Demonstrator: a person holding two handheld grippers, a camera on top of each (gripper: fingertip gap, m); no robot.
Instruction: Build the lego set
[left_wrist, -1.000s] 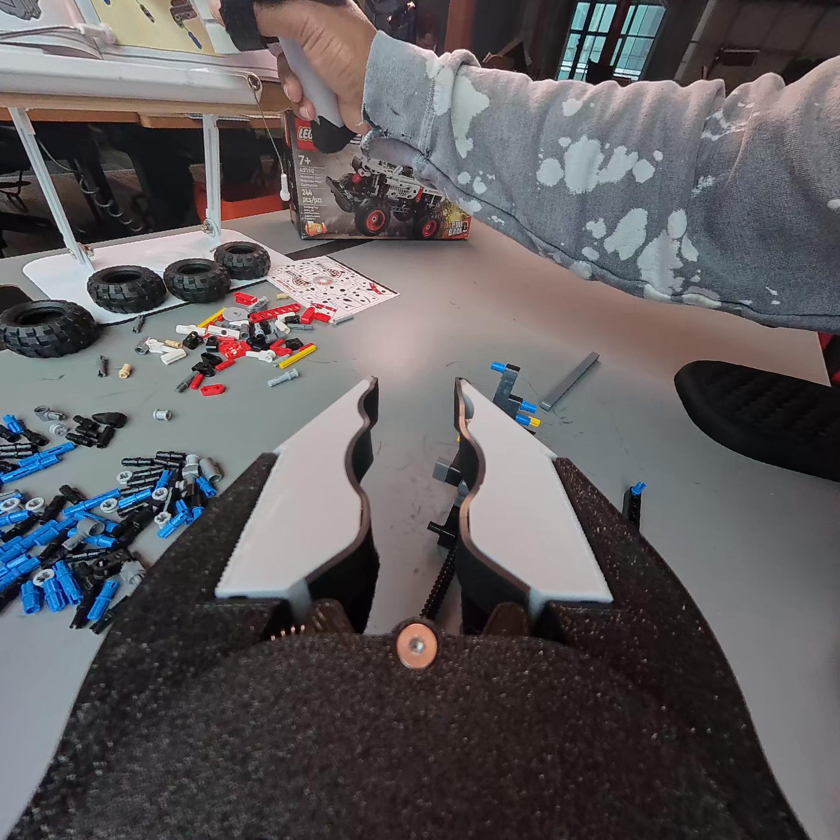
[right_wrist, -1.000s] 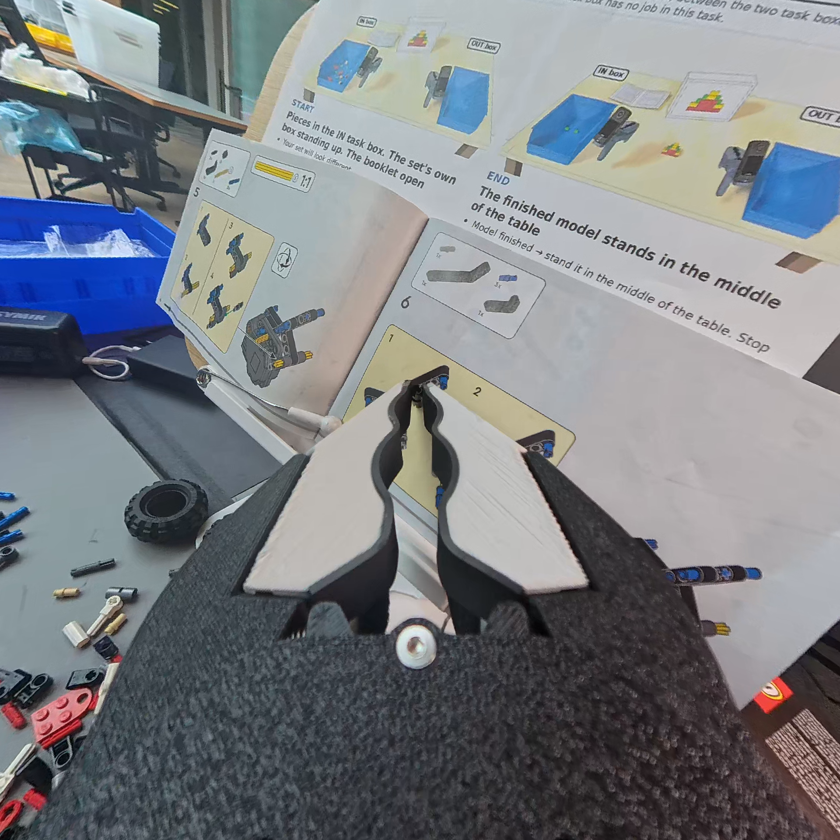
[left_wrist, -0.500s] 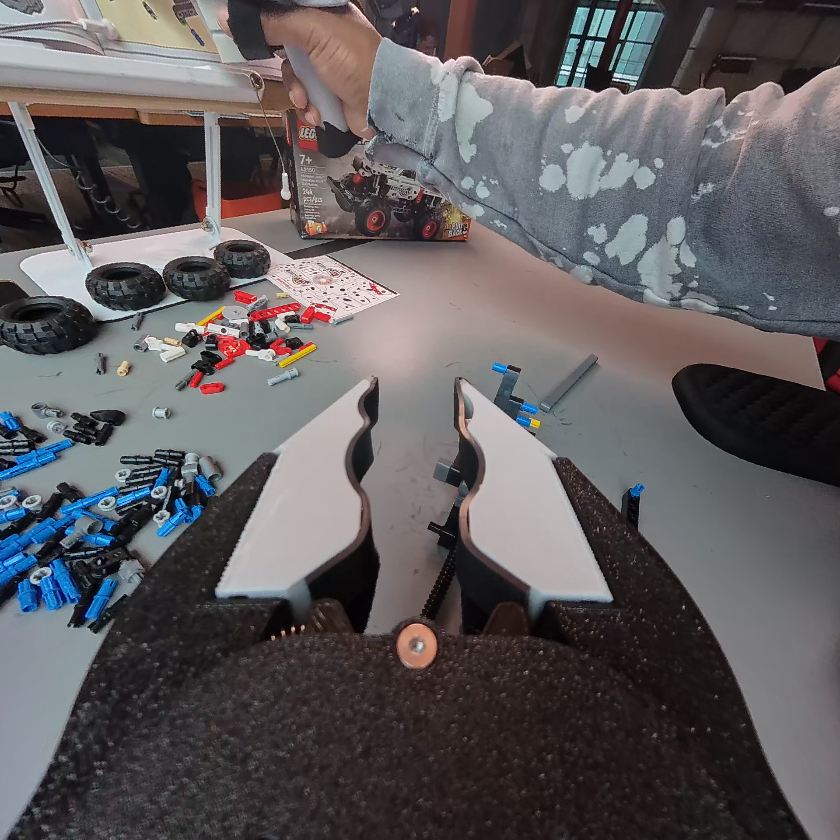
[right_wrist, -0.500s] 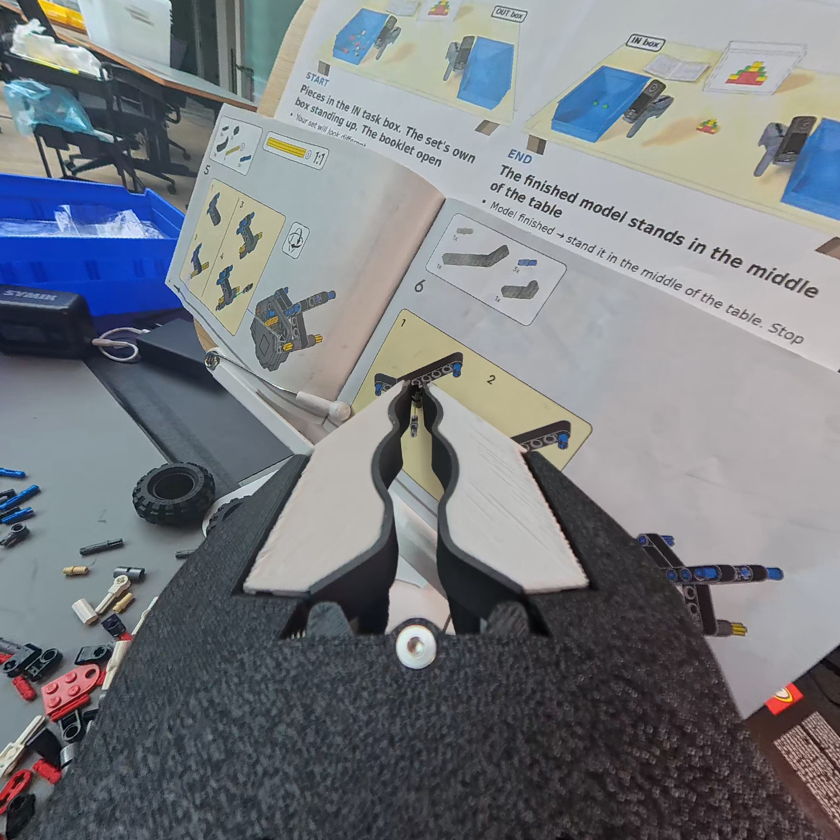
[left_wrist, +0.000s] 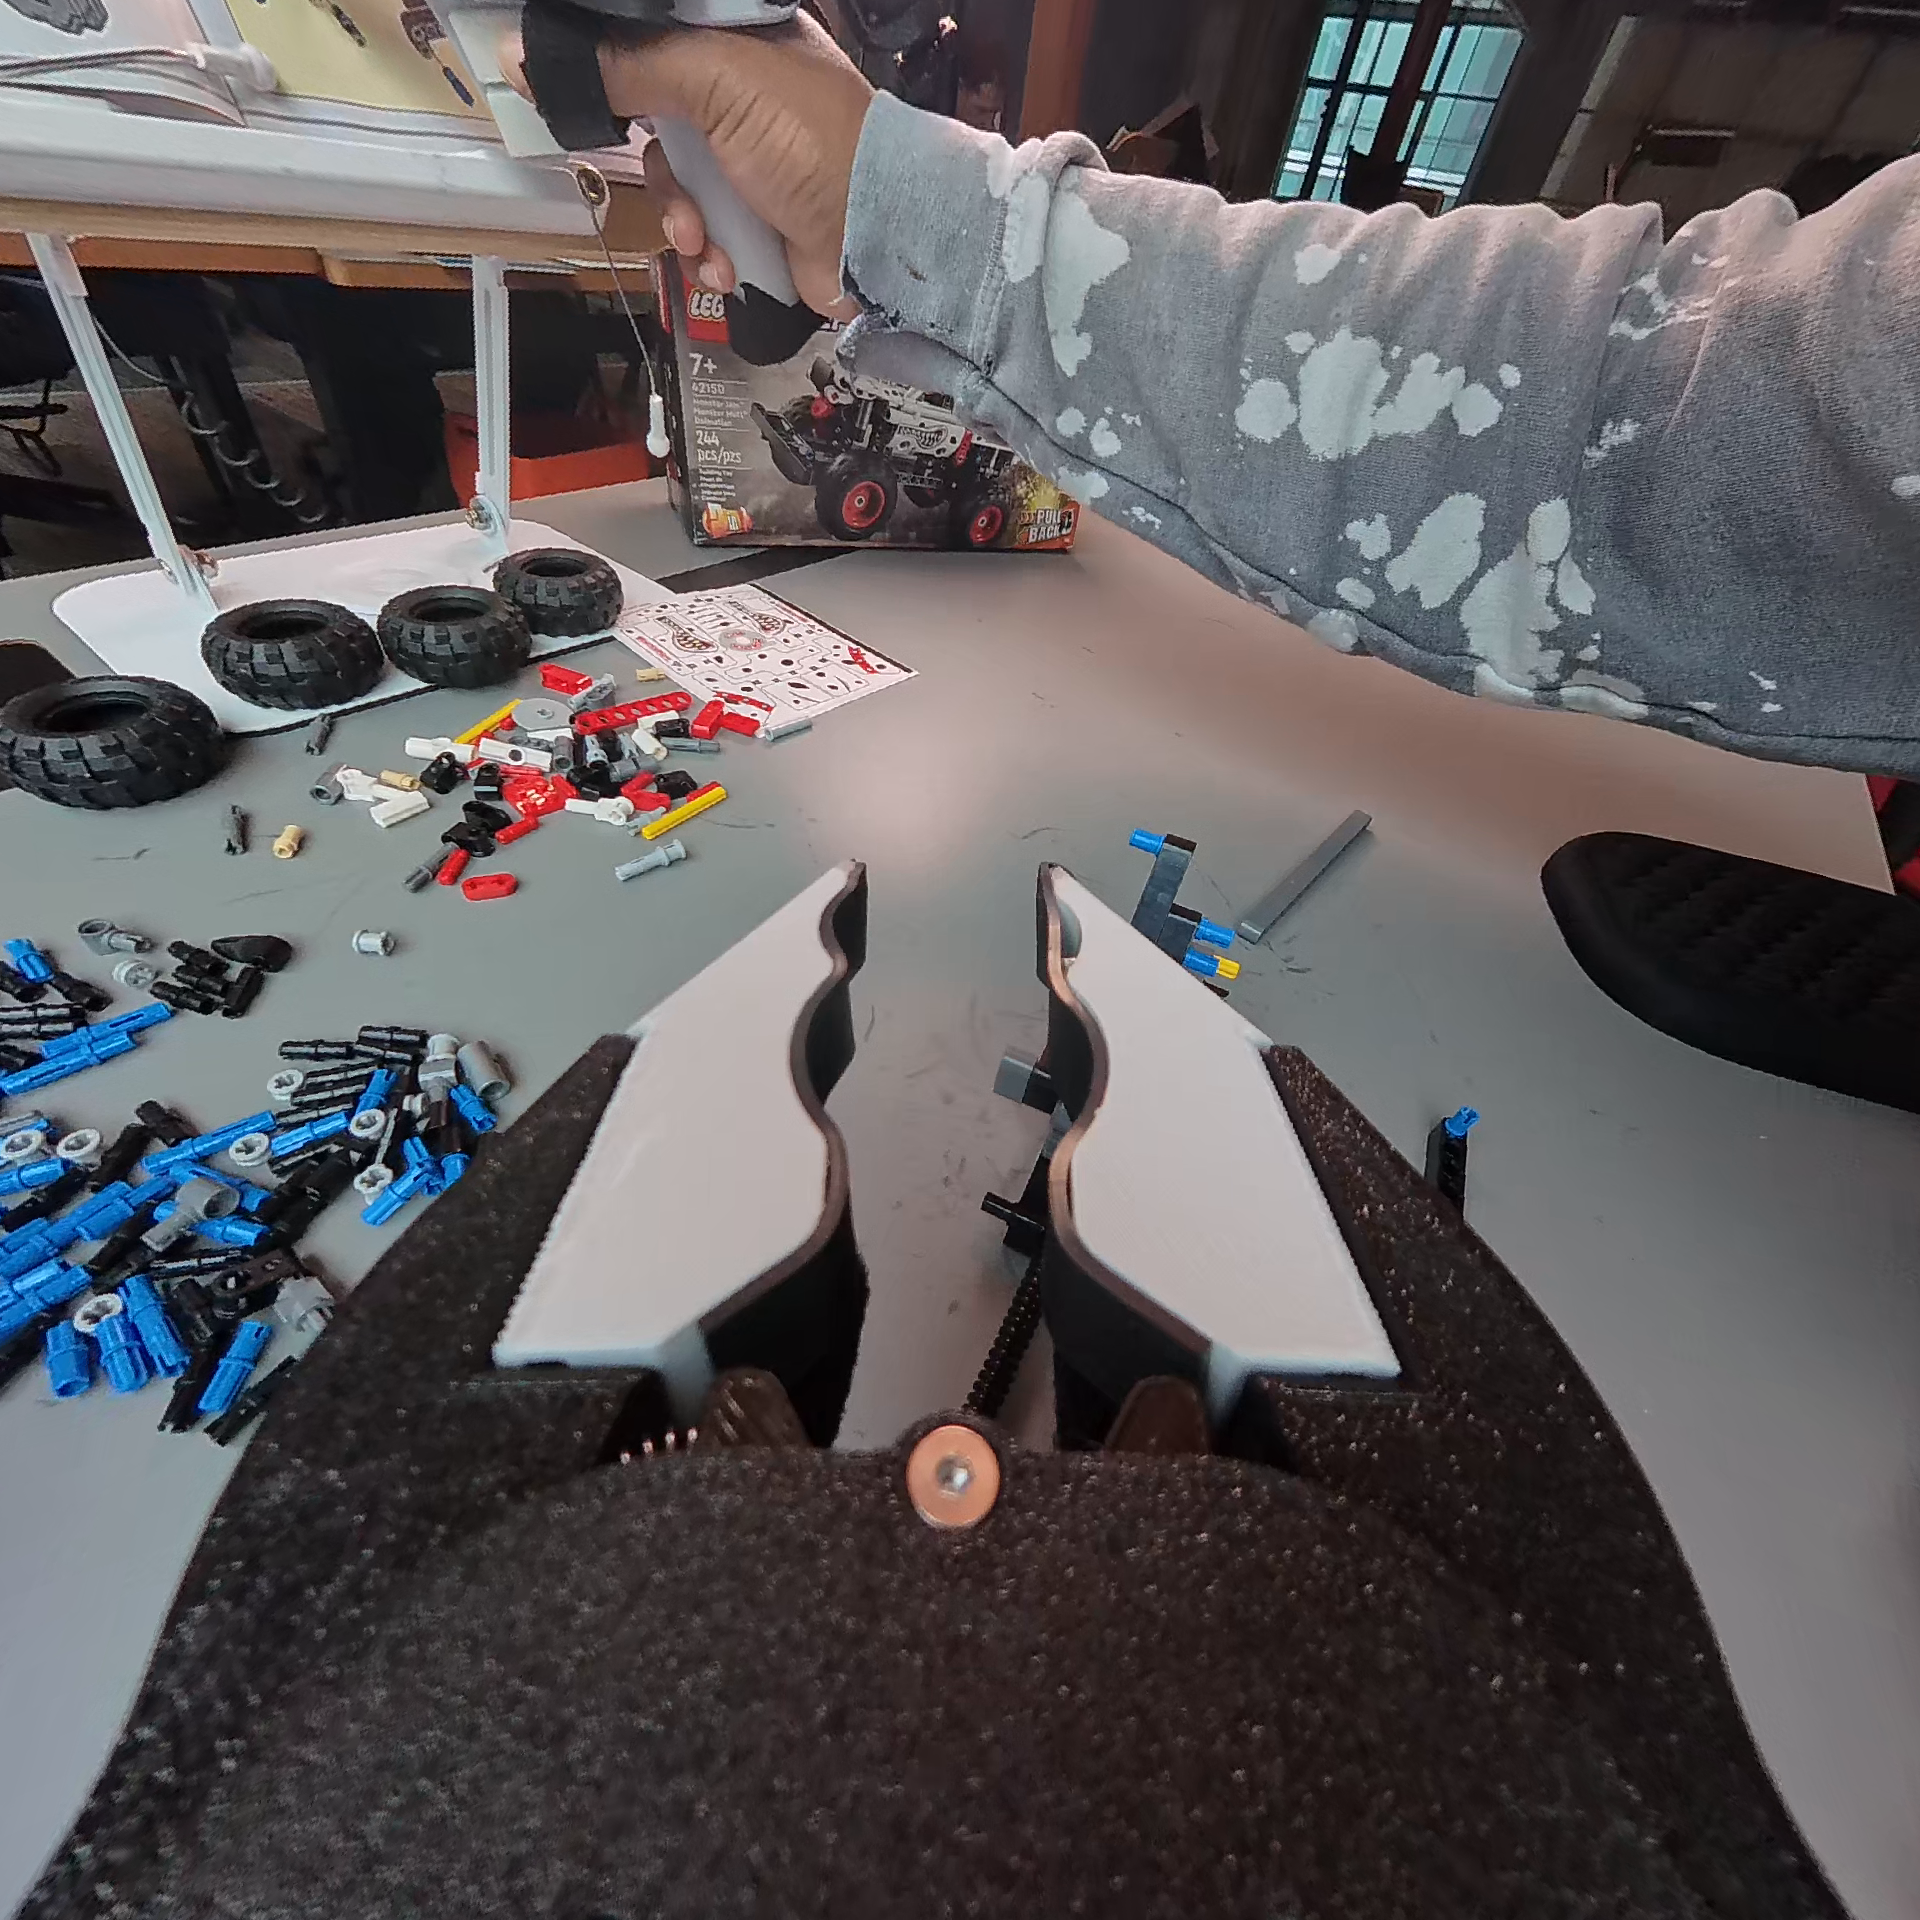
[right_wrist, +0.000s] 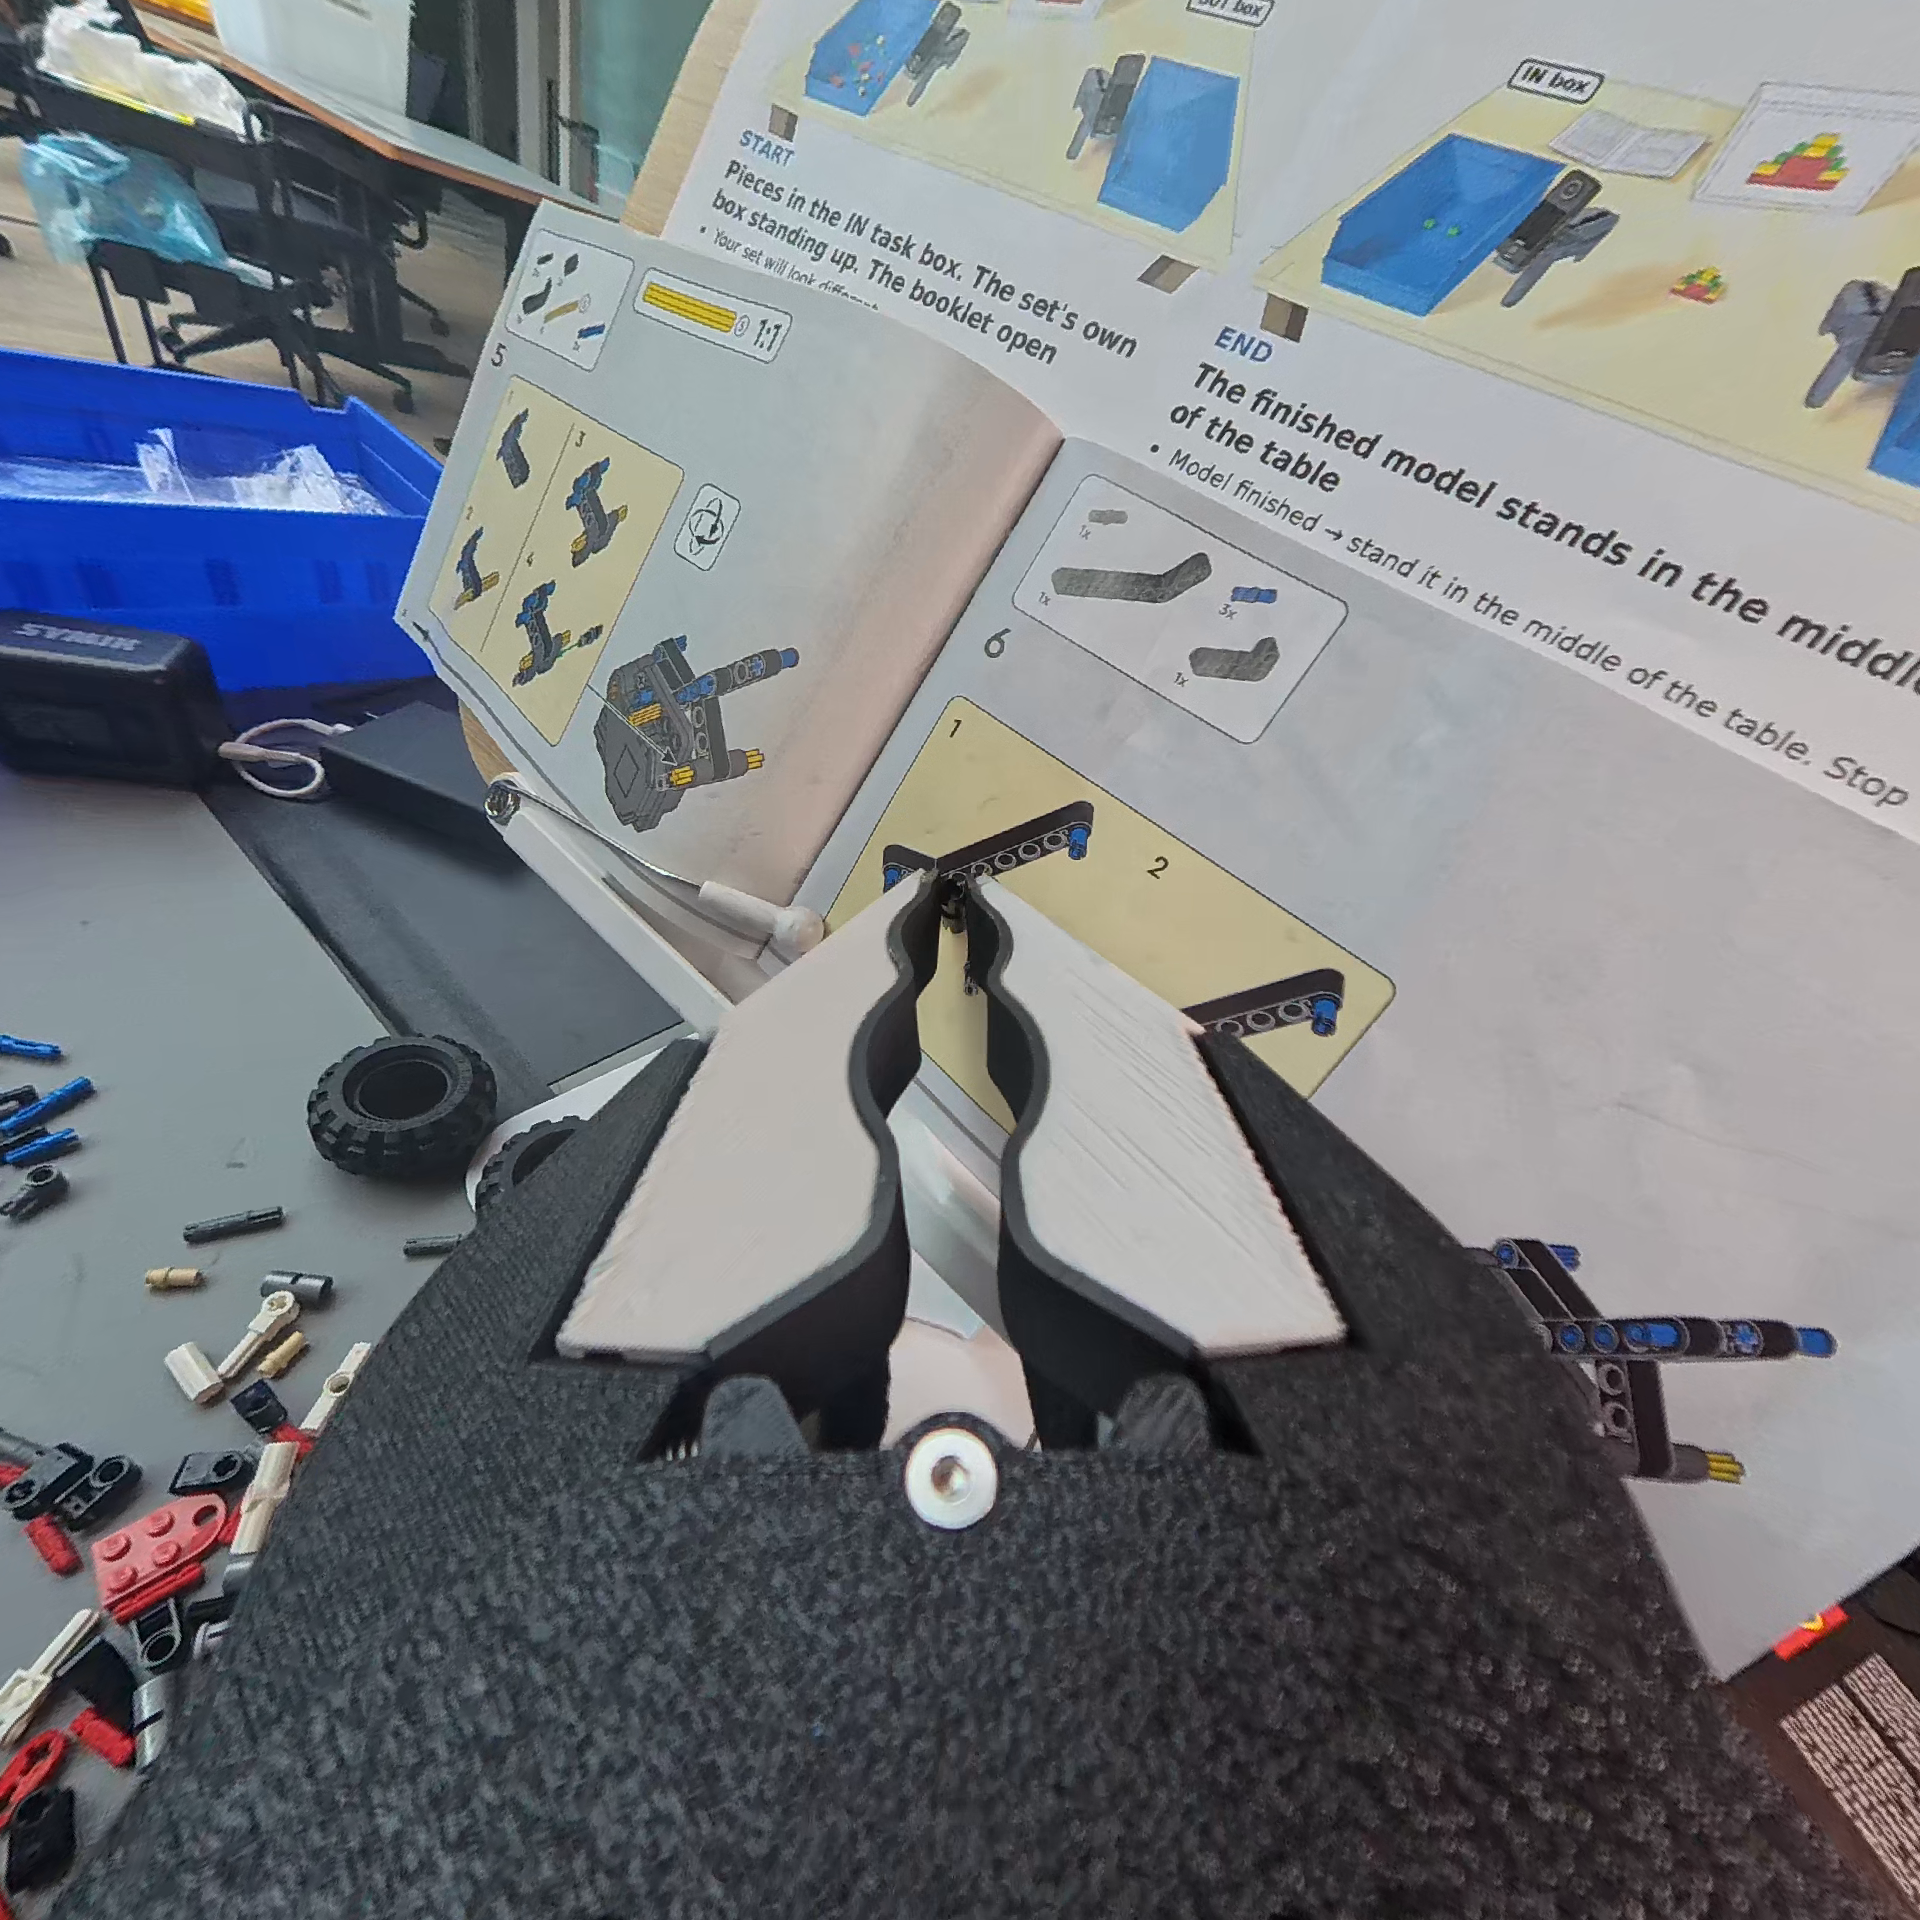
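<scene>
My left gripper (left_wrist: 951, 873) is open and empty, low over the grey table (left_wrist: 1039, 727). A dark sub-assembly with blue and yellow pins (left_wrist: 1174, 914) lies just past its right finger, partly hidden by it. My right gripper (right_wrist: 951, 888) is shut on a small dark piece (right_wrist: 961, 935) and is held up in front of the open instruction booklet (right_wrist: 831, 499). Loose blue and black pins (left_wrist: 208, 1195) and red, white and black parts (left_wrist: 561, 769) lie at the left. Several black tyres (left_wrist: 291, 655) sit by the booklet stand.
A person's sleeve (left_wrist: 1455, 468) crosses above the table. The set's box (left_wrist: 862, 447) and a sticker sheet (left_wrist: 764, 649) lie at the back. A grey beam (left_wrist: 1304, 878), a black seat (left_wrist: 1745, 966) and a blue bin (right_wrist: 187, 520) are nearby. Left tips to right tips: about 40 centimeters.
The right gripper has dipped slightly in front of the booklet, still shut on the small piece. The left gripper has not moved and stays open.
</scene>
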